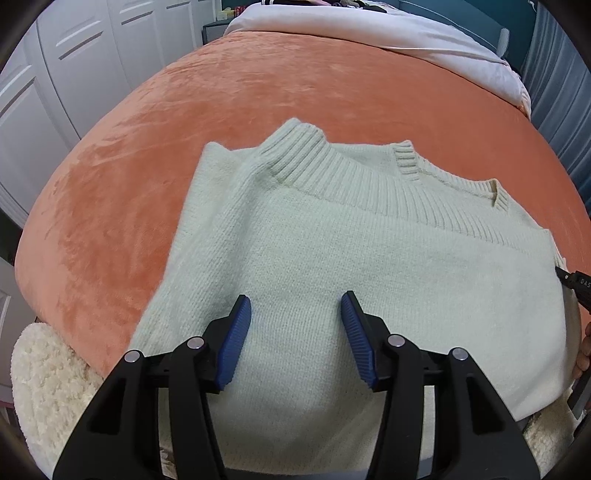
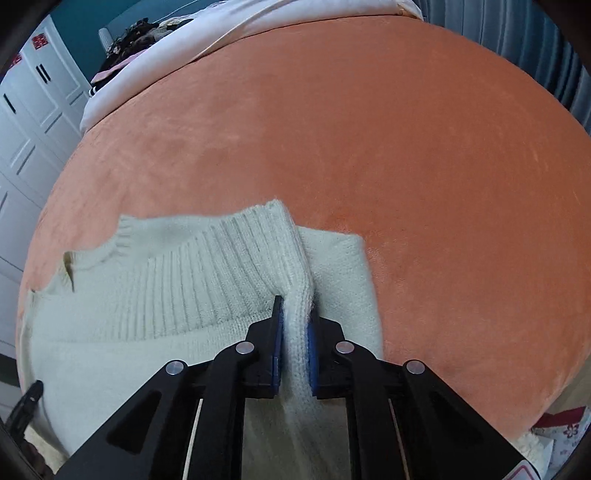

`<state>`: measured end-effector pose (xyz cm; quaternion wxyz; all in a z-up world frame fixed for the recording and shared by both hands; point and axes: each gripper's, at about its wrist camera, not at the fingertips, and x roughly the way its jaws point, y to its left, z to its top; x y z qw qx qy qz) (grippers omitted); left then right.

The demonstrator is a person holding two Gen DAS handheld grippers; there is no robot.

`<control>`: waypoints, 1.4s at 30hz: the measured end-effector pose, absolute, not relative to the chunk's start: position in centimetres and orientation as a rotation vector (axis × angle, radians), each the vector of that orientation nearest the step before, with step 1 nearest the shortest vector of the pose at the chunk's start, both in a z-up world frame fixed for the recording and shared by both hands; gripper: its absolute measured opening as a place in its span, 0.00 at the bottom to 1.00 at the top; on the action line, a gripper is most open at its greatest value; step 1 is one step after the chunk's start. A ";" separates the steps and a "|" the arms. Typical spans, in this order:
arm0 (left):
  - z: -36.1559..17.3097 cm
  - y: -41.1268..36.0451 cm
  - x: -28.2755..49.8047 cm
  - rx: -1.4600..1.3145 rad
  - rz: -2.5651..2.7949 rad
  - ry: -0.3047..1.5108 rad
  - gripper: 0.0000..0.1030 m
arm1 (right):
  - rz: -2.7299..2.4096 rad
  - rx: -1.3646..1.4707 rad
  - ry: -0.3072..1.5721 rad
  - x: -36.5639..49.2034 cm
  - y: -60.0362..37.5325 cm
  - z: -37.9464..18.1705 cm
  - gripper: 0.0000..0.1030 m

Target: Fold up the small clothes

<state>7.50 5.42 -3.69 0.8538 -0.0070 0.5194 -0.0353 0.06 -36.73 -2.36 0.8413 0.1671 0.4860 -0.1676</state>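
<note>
Knit sweater (image 2: 155, 295) pinched by right gripper (image 2: 295, 332), unseen from left wrist.

Bed under orange plush blanket (image 1: 295, 85). Pale knit sweater (image 1: 369, 251) lies partly folded on it; white duvet (image 1: 369, 29) bunched at far end; fleecy cream throw (image 1: 48, 376), possibly, at near edge.

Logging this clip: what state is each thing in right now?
Cream knit sweater: partly folded, lying on the orange blanket.
Left gripper: jaws open, over the sweater, holding nothing.
Right gripper: jaws shut on a ridge of the sweater.
</note>
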 end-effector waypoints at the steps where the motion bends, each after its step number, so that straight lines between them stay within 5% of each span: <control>1: -3.7 5.4 7.5 -0.021 -0.076 1.094 0.48 | -0.360 0.365 1.023 0.0 -36.6 -1.8 0.09; 6: -3.3 7.0 7.6 -0.129 -0.094 1.097 0.48 | -0.368 0.351 0.901 -3.5 -34.4 2.5 0.20; 14: -3.6 6.0 7.6 -0.047 -0.083 1.101 0.52 | -0.221 0.205 1.012 -5.6 -26.6 -2.3 0.21; 21: -1.9 7.1 6.3 -0.098 -0.083 1.111 0.63 | -0.082 0.274 0.988 -3.7 -23.3 3.0 0.22; 37: -1.7 9.2 4.1 -0.143 -0.081 1.162 0.64 | 0.042 0.188 1.135 0.8 -14.3 -1.8 0.22; 42: -1.3 11.5 2.4 -0.265 -0.026 1.183 0.78 | 0.046 0.185 1.142 1.1 -14.3 -2.0 0.22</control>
